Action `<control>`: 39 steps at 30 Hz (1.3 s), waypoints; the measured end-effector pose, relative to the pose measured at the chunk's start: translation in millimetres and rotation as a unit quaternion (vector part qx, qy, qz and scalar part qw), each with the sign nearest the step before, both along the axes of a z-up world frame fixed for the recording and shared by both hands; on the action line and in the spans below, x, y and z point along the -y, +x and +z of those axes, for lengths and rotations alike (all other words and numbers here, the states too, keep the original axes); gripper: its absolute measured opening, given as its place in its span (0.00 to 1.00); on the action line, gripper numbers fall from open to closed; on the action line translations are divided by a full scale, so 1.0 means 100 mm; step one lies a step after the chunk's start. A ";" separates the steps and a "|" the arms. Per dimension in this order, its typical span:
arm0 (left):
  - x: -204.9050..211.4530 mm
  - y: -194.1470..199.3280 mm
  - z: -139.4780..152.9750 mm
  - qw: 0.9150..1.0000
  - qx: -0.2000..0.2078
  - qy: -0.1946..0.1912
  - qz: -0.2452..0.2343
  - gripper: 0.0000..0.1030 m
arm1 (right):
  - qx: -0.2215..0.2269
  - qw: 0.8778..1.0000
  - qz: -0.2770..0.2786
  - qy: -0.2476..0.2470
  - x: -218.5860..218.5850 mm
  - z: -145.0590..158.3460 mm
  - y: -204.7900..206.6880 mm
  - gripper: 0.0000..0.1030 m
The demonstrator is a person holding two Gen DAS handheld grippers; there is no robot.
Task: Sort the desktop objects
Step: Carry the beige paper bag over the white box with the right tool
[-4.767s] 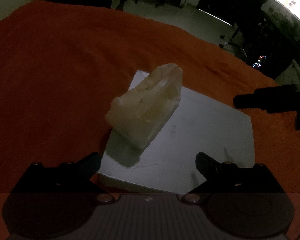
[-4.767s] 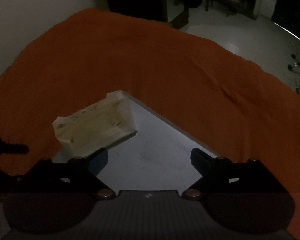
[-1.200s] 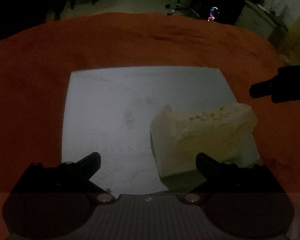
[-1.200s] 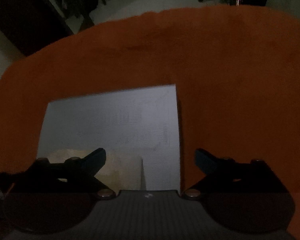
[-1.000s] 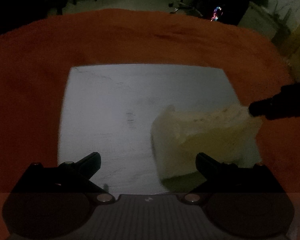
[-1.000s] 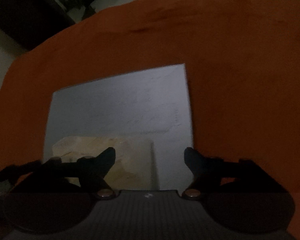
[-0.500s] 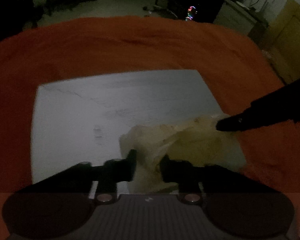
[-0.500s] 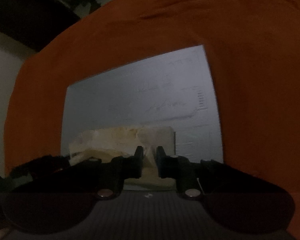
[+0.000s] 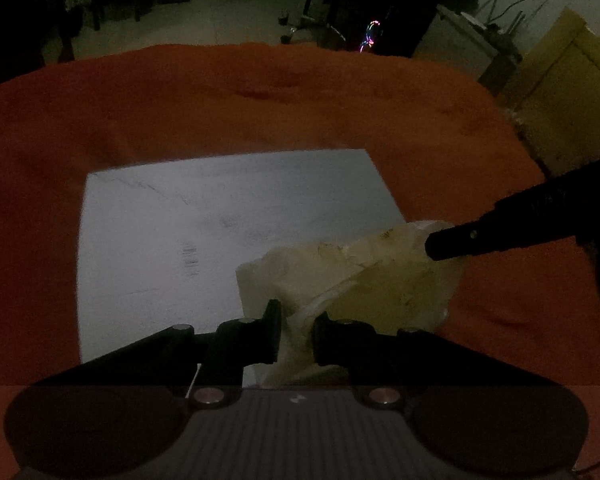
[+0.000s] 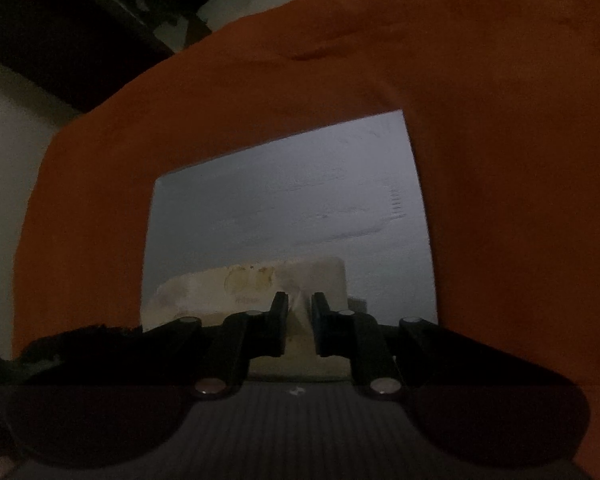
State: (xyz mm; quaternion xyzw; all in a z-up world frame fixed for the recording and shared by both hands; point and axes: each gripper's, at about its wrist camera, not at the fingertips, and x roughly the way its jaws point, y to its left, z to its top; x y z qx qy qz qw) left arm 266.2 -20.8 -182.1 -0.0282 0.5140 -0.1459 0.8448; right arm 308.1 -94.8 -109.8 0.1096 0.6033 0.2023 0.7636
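Left gripper [image 9: 296, 332]: clamped on the pale bag [image 9: 352, 276].
Right gripper [image 10: 299, 326]: pinching the bag's other end.
Beneath: white board [image 9: 160, 240].

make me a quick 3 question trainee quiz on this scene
1. True or false: the left gripper is shut on the bag.
2. What lies under the bag? A) white board B) plate C) basket
3. Fill in: the right gripper pinches the bag's ____ end, seen from the left wrist view.

Key
1. True; both grippers have just closed on its film.
2. A; the board lies on the orange cloth.
3. Right; its tip meets the bag there.
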 end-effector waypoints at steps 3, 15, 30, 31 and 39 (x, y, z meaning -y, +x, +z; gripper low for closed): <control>0.00 -0.17 0.18 1.000 0.007 0.001 0.000 0.12 | 0.026 1.000 0.009 -0.004 0.00 0.20 -0.18 0.14; -0.07 -1.13 0.74 1.000 0.022 -0.007 0.001 0.12 | 0.051 0.998 0.044 0.014 0.12 0.71 -1.21 0.13; -0.03 -2.23 0.28 0.998 -0.042 0.035 -0.045 0.12 | -0.055 0.993 0.102 -0.007 0.00 0.12 -2.33 0.13; -0.03 -2.25 0.20 0.997 -0.055 0.035 -0.046 0.12 | -0.063 0.992 0.108 -0.014 -0.03 0.04 -2.35 0.13; 0.01 -2.29 -0.17 0.993 -0.090 0.052 -0.063 0.12 | -0.110 0.983 0.138 -0.050 -0.11 -0.46 -2.48 0.13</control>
